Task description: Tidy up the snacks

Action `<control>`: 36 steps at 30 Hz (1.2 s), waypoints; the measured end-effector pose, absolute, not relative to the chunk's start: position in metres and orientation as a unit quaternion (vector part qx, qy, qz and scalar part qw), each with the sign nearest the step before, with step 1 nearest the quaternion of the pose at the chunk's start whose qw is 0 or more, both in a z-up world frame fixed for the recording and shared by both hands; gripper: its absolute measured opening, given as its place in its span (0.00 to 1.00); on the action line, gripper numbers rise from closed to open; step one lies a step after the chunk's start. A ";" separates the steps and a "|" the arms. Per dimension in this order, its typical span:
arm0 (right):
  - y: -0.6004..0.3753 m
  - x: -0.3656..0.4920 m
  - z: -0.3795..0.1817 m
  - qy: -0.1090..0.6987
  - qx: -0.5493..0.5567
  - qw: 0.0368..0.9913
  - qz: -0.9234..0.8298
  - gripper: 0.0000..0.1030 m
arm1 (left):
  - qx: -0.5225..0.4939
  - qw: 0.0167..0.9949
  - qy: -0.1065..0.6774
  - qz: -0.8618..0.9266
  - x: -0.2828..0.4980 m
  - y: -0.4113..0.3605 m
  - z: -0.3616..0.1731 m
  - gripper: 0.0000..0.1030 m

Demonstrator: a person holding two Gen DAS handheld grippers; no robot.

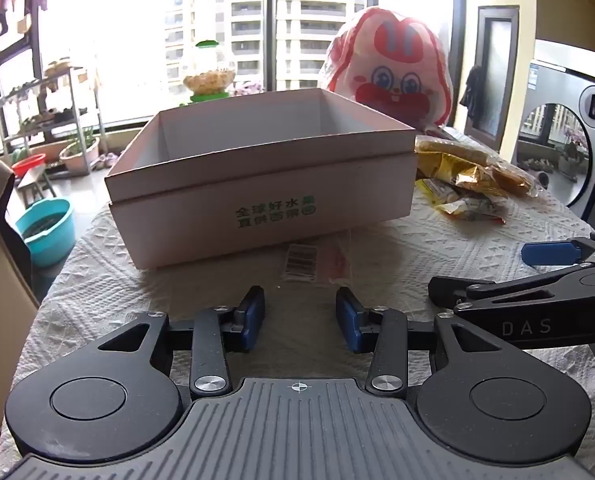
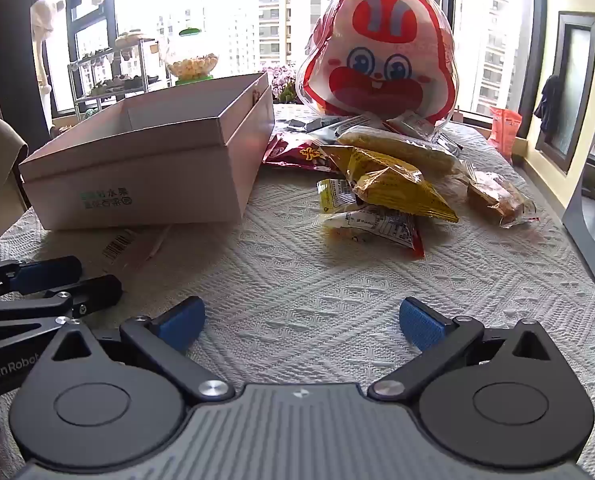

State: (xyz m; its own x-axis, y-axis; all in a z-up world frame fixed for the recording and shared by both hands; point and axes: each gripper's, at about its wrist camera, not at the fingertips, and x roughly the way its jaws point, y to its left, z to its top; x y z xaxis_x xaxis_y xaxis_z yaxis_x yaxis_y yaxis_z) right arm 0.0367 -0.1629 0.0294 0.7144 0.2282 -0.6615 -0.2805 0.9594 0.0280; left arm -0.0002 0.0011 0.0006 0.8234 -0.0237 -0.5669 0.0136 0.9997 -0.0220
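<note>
Left tongs (image 1: 300, 318) released and empty, right tongs (image 2: 302, 326) spread wide, box (image 2: 145, 160) stood beside snack pile (image 2: 385, 188) on bench (image 2: 337, 280).

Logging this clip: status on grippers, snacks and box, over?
Left gripper and right gripper open, empty. Snack pile beside open box, none visibly inside. Barcoded packet flat before box; path clear.

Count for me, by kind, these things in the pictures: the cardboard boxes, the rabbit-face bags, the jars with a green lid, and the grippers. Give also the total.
Cardboard box: 1
Rabbit-face bag: 1
Jar with a green lid: 1
Grippers: 2, the left gripper and the right gripper
Total: 5
</note>
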 end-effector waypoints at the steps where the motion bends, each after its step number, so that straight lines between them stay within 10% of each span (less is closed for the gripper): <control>1: -0.163 0.037 0.029 0.354 -0.030 0.924 0.140 1.00 | -0.008 0.955 0.297 -0.010 0.000 0.002 0.001 0.44; 36: -0.163 0.037 0.029 0.355 -0.029 0.924 0.140 1.00 | -0.003 0.955 0.297 -0.008 -0.001 0.003 0.001 0.44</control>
